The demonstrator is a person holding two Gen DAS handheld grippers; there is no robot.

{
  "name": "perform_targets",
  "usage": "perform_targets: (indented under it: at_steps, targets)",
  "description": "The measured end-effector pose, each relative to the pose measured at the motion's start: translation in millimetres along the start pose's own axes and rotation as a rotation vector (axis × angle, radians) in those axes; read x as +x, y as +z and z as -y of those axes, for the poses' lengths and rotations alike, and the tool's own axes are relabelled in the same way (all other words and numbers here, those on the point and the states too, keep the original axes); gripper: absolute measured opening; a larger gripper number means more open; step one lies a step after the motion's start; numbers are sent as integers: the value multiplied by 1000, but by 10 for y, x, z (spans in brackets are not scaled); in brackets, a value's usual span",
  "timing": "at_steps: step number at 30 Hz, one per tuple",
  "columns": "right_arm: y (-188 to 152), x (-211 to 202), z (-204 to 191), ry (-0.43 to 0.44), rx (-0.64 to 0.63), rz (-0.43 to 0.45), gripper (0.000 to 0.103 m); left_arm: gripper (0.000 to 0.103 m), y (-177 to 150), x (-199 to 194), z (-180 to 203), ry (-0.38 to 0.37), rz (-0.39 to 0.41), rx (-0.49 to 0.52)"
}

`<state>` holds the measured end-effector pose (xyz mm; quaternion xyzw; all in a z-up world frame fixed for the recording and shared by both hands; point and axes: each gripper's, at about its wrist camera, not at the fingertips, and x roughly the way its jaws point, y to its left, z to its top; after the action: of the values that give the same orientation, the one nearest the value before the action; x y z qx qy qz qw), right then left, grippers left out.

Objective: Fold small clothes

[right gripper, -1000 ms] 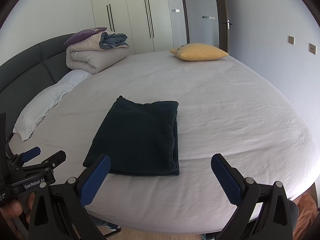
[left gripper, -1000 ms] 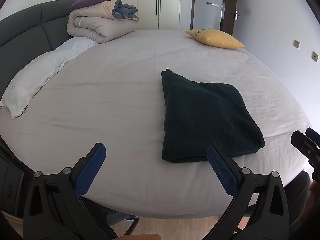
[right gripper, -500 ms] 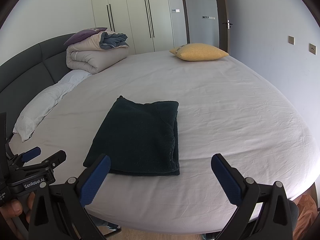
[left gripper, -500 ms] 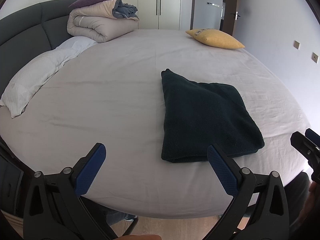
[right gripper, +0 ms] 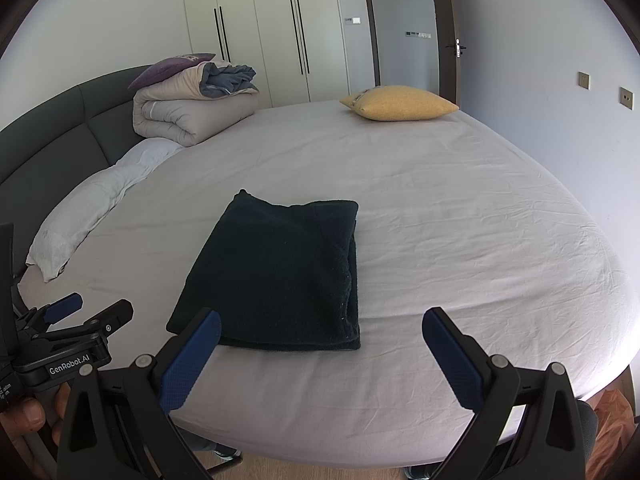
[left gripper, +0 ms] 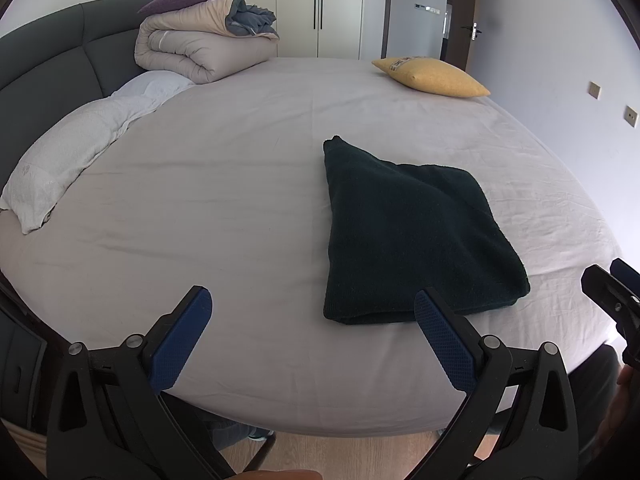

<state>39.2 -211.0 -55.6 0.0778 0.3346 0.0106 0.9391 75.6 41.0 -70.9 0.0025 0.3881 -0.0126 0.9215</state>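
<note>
A dark green garment [left gripper: 412,232] [right gripper: 280,272] lies folded into a thick rectangle on the pale bed sheet [left gripper: 224,216], near the bed's front edge. My left gripper [left gripper: 312,304] hovers open in front of the bed, with the garment's near left corner just beyond its right finger. My right gripper [right gripper: 322,322] is open too, held back from the garment's near edge, nothing between its blue pads. Each gripper shows at the edge of the other's view, the left gripper [right gripper: 76,316] held by a hand.
A rolled beige duvet [left gripper: 200,48] with a purple cushion sits at the far left by the dark headboard [left gripper: 44,72]. A white pillow [left gripper: 76,156] lies along the left side, a yellow cushion [left gripper: 432,76] at the far right. Wardrobe and door stand behind.
</note>
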Motion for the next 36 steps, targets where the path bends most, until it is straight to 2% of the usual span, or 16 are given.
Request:
perform_targets:
  at_steps: [36]
  targets:
    - [-14, 21, -7, 7, -9, -6, 103, 103, -25, 13, -11, -3, -11, -7]
